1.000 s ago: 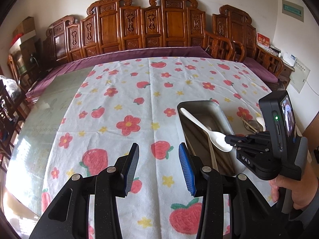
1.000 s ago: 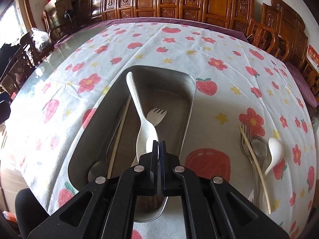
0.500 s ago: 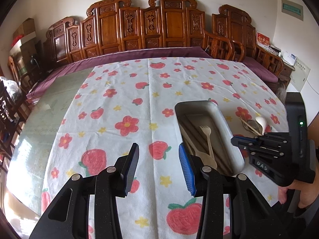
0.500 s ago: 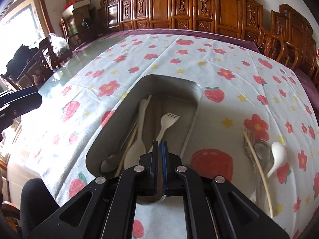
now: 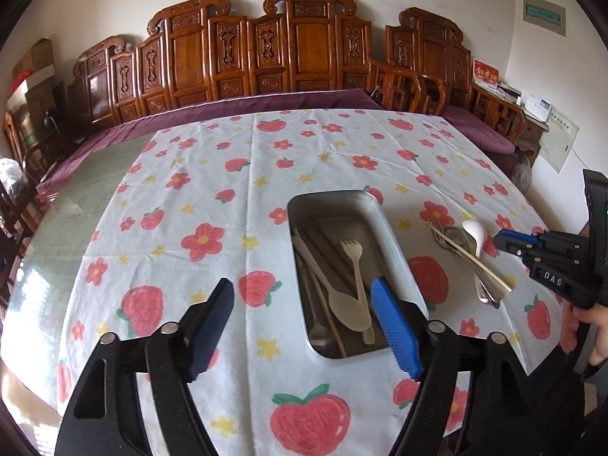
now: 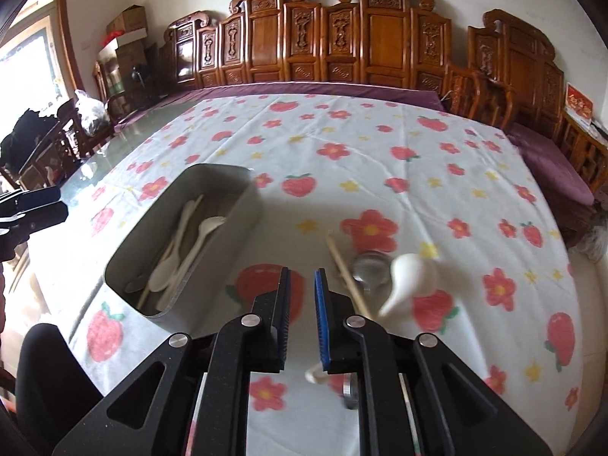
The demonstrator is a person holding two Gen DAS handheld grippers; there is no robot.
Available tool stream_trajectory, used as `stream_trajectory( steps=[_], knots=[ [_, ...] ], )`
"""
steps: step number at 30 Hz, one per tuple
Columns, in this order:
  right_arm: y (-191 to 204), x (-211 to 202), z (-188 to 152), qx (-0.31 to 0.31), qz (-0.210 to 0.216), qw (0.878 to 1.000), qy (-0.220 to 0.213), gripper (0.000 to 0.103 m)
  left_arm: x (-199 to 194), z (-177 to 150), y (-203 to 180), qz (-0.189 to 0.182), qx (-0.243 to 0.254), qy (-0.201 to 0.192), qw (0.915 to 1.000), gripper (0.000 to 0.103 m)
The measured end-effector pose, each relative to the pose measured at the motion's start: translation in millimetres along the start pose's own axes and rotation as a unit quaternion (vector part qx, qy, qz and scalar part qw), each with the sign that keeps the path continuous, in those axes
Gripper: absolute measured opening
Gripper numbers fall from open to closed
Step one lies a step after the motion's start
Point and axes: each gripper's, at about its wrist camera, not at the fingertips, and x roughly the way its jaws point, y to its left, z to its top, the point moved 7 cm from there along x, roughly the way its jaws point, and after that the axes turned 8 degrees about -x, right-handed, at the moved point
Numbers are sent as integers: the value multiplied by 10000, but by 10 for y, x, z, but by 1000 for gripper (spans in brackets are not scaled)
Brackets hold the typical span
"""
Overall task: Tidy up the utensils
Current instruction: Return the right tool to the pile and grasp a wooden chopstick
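Right wrist: chopstick (image 6: 346, 278) beside spoon (image 6: 406, 276)

Beige spoon (image 5: 347, 306): no longer gripped; now lies in the metal tray (image 5: 393, 250) beside the fork (image 5: 355, 262)
Right gripper (image 6: 302, 317): empty, jaws opening; now over the loose utensils (image 6: 370, 271)
Left gripper (image 5: 304, 326): jaws opening, wider than before

White spoon (image 6: 408, 279) smeared by motion blur, its handle end hidden behind the right claw (image 6: 302, 317), metal spoon (image 6: 366, 271) half covered by it, metal fork (image 5: 442, 233) under the chopstick (image 5: 471, 256), right hand (image 5: 587, 326) cut off at frame edge, tray (image 5: 383, 224) corner behind left claw finger (image 5: 393, 323)
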Motion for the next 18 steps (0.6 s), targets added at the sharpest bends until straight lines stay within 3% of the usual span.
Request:
stream_trajectory(
  steps=[6, 18],
  knots=[
    [-328, 26, -190, 38, -71, 9998, 162, 28, 106, -81, -171, -87, 56, 127, 9999, 77],
    [-360, 550, -572, -181, 109, 9956, 912, 28, 182, -266, -617, -396, 210, 274, 9986, 77]
  ],
)
